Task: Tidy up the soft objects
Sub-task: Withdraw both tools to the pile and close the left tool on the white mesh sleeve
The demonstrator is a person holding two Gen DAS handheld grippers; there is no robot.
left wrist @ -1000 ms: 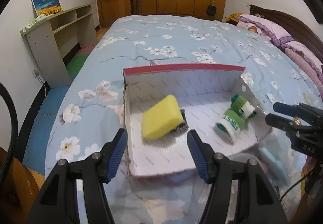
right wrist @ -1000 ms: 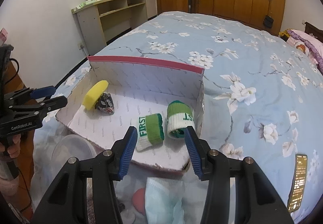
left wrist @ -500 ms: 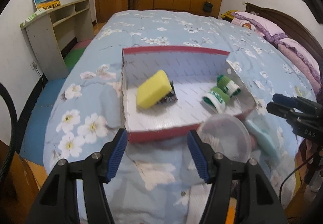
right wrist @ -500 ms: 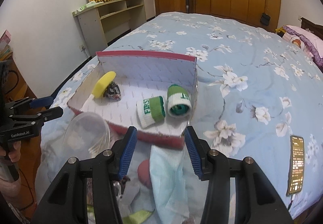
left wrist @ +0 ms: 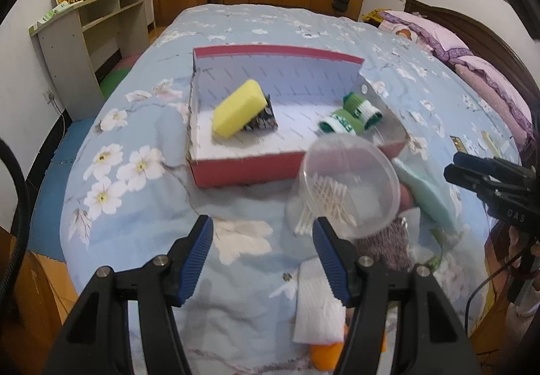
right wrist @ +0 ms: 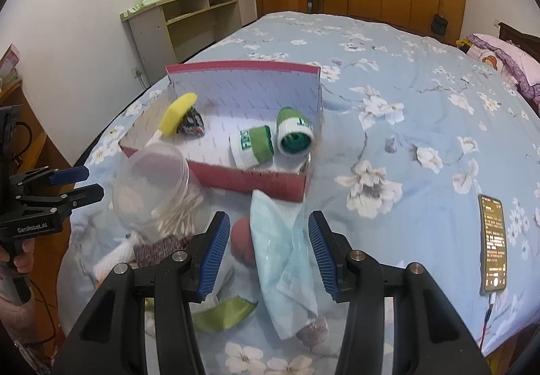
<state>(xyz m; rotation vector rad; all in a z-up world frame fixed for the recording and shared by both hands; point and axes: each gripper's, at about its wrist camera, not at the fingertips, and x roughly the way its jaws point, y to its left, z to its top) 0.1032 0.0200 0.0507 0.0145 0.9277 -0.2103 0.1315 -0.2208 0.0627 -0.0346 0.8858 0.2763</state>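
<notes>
A red-edged cardboard box (left wrist: 243,169) (right wrist: 256,179) sits on the flowered bed. In it lie a yellow sponge (left wrist: 238,111) (right wrist: 177,113), a dark patterned pouch (right wrist: 192,123) and two green-and-white rolled wristbands (left wrist: 351,113) (right wrist: 270,142). In front of the box lie a light blue cloth (right wrist: 287,250) (left wrist: 428,192), a red ball (right wrist: 241,238) and a grey-purple knit piece (right wrist: 158,248) (left wrist: 384,246). My left gripper (left wrist: 263,257) (right wrist: 79,184) is open and empty above the bedspread. My right gripper (right wrist: 266,250) (left wrist: 459,167) is open, its fingers on either side of the blue cloth.
A clear plastic tub of cotton swabs (left wrist: 347,186) (right wrist: 155,186) lies on its side before the box. White tissue (left wrist: 319,311), an orange object (left wrist: 325,354) and a green strip (right wrist: 222,312) lie near the bed edge. A phone (right wrist: 493,257) rests at right. Shelves (left wrist: 87,41) stand left.
Both grippers have drawn back from the box toward the near bed edge. The tub, blue cloth, red ball and knit piece have come into view. Both stay open.
</notes>
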